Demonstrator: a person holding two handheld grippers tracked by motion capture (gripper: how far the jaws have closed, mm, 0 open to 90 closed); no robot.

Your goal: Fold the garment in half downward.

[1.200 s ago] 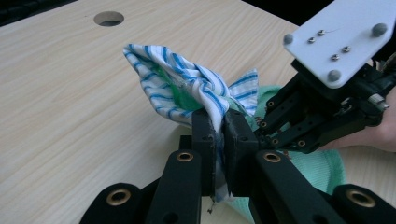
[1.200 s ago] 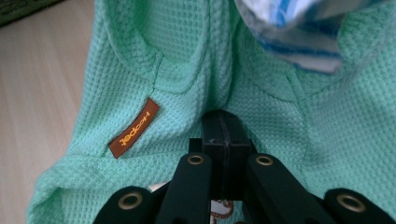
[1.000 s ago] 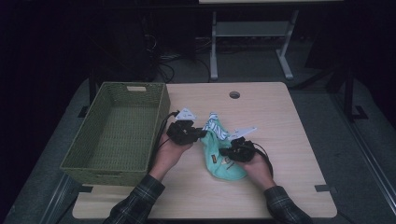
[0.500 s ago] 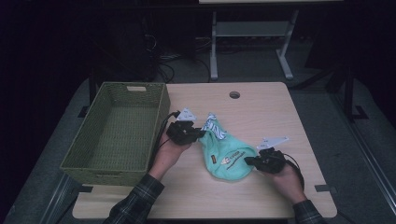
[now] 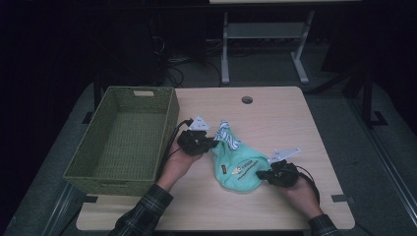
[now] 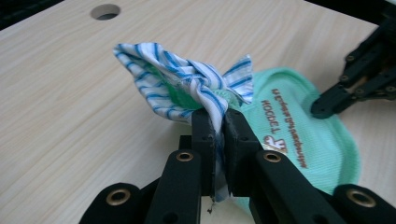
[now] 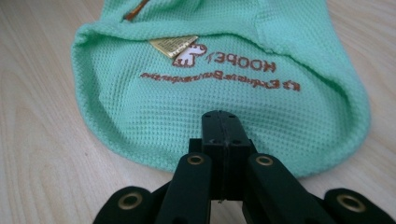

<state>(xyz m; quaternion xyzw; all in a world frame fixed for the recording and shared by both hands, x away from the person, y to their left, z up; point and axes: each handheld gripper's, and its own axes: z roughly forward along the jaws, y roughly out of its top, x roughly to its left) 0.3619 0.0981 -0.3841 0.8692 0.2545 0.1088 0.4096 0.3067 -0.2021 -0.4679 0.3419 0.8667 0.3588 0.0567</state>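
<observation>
A small mint-green garment with brown lettering lies flat on the wooden table. Its blue-and-white striped collar stands bunched up at the left end. My left gripper is shut on that striped cloth, seen from above beside the basket. My right gripper has its jaws pressed together, with the tips over the garment's rounded hem. No cloth shows between them. In the high view the right gripper sits at the garment's right edge.
A green woven basket stands empty at the table's left, close to my left hand. A round cable hole is in the tabletop at the back. Bare wood lies behind and to the right of the garment.
My right hand slid to the right, from the garment's middle to its right edge. The green cloth now lies spread out longer and flatter. The left gripper kept still on the collar.
</observation>
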